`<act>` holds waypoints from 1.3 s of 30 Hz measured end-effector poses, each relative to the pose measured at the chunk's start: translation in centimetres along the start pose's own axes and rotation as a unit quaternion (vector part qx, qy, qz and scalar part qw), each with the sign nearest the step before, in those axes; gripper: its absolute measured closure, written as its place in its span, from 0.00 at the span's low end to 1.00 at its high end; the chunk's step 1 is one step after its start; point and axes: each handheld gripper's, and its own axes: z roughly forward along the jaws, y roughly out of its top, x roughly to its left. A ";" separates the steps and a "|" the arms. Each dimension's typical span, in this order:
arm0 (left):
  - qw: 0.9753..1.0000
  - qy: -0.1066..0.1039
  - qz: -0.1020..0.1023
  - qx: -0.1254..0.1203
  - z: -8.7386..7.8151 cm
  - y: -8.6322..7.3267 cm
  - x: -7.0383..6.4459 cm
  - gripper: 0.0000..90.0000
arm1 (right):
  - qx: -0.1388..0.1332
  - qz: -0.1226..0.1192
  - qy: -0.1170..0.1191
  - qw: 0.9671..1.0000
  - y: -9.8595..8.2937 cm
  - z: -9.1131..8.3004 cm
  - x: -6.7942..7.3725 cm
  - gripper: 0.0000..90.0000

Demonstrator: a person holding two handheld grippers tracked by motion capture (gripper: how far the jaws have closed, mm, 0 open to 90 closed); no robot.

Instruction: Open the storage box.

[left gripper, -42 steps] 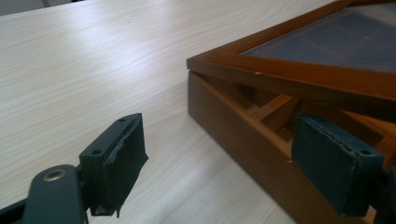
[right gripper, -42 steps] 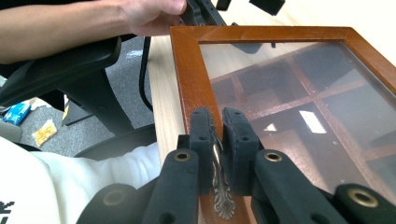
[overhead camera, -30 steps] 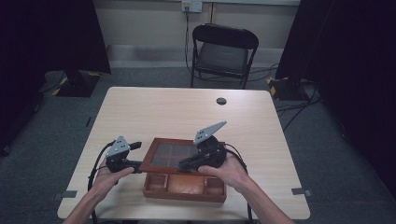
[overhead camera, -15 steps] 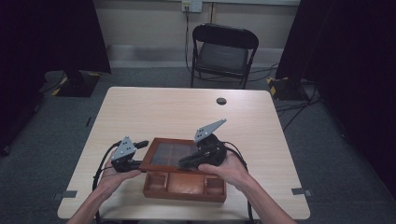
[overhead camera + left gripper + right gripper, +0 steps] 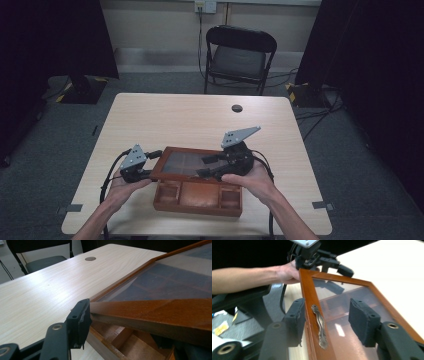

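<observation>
A brown wooden box [image 5: 197, 200] sits near the table's front edge. Its glass lid [image 5: 182, 165] is tilted up, so the front compartments show. My right gripper [image 5: 206, 166] is open and straddles the lid's front rail beside the brass handle [image 5: 320, 325]. One pad [image 5: 295, 316] is outside the rail and the other is over the glass. My left gripper [image 5: 150, 164] is open at the lid's left corner [image 5: 150, 312]. One pad [image 5: 81, 317] touches the rail's end, while the other jaw is mostly hidden under the lid.
The box lies on a light wooden table [image 5: 190, 120] with a small dark round cap [image 5: 237, 108] near its far edge. A black chair [image 5: 239, 55] stands behind the table. Cables trail from both grippers.
My left gripper has moved right, up to the lid's left corner. The right gripper and the raised lid have barely moved.
</observation>
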 end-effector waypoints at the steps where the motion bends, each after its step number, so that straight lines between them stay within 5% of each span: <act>1: 1.000 0.000 0.000 0.000 0.0 0.0 0.0 0.45 | 0.000 0.000 0.000 1.000 0.0 0.0 0.0 0.51; 11: 1.000 -0.006 -0.009 -0.004 -0.2 0.3 0.3 0.47 | -0.064 0.023 -0.045 0.997 -3.3 -4.0 -0.8 0.27; 18: 1.000 -0.010 -0.016 -0.007 -0.1 0.5 0.5 0.49 | -0.073 0.038 -0.068 0.994 -5.7 -5.2 -0.8 0.20; 28: 1.000 -0.015 -0.026 -0.003 -0.2 0.6 0.6 0.49 | -0.055 0.031 -0.112 0.992 -8.4 -5.1 -0.5 0.19; 36: 0.999 -0.021 -0.030 -0.004 -0.3 0.6 0.8 0.50 | -0.056 0.022 -0.124 0.990 -9.0 -4.5 -1.0 0.20; 39: 0.999 -0.022 -0.033 -0.006 -0.3 0.9 0.9 0.51 | -0.064 0.006 -0.126 0.990 -8.9 -4.5 -0.9 0.29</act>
